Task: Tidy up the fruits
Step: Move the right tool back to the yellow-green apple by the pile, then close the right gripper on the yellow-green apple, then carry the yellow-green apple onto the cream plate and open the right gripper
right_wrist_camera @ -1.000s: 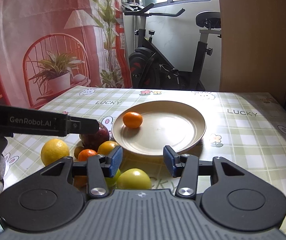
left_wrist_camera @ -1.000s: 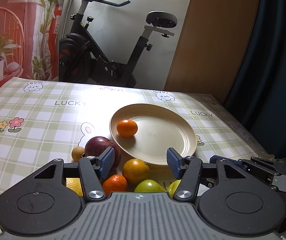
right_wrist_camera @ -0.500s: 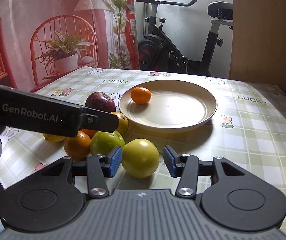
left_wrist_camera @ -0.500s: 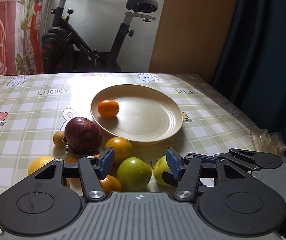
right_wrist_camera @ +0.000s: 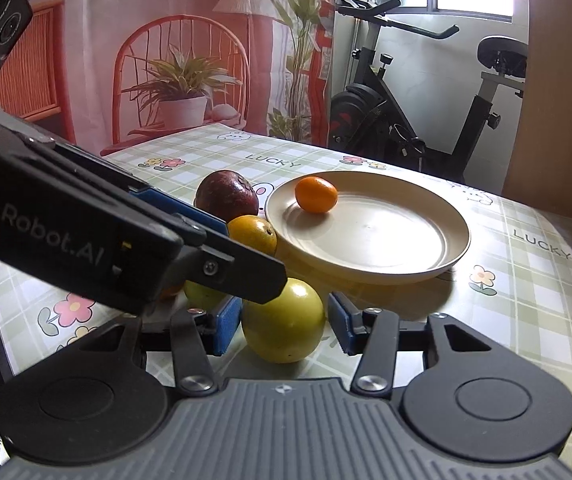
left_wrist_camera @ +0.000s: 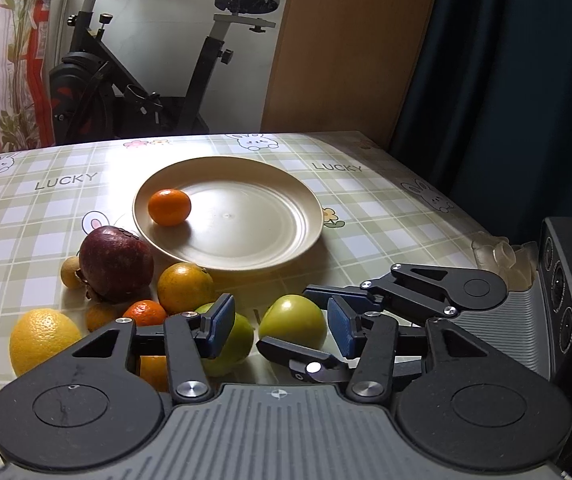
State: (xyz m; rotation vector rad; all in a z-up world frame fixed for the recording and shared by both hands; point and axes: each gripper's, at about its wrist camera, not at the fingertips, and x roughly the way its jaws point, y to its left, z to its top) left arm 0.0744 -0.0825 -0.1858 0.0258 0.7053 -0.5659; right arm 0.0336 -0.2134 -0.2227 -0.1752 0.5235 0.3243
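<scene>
Left wrist view: left gripper jaws spread, gripping nothing. One green apple lies between the pads; a second green apple sits partly behind the left pad. The right gripper reaches in from the right, around the first apple. Beyond the jaws: beige plate holding one tangerine. Left of the jaws: pomegranate, orange, lemon.

Right wrist view: right gripper jaws spread around the green apple; contact cannot be told. Plate lies ahead of the jaws.
</scene>
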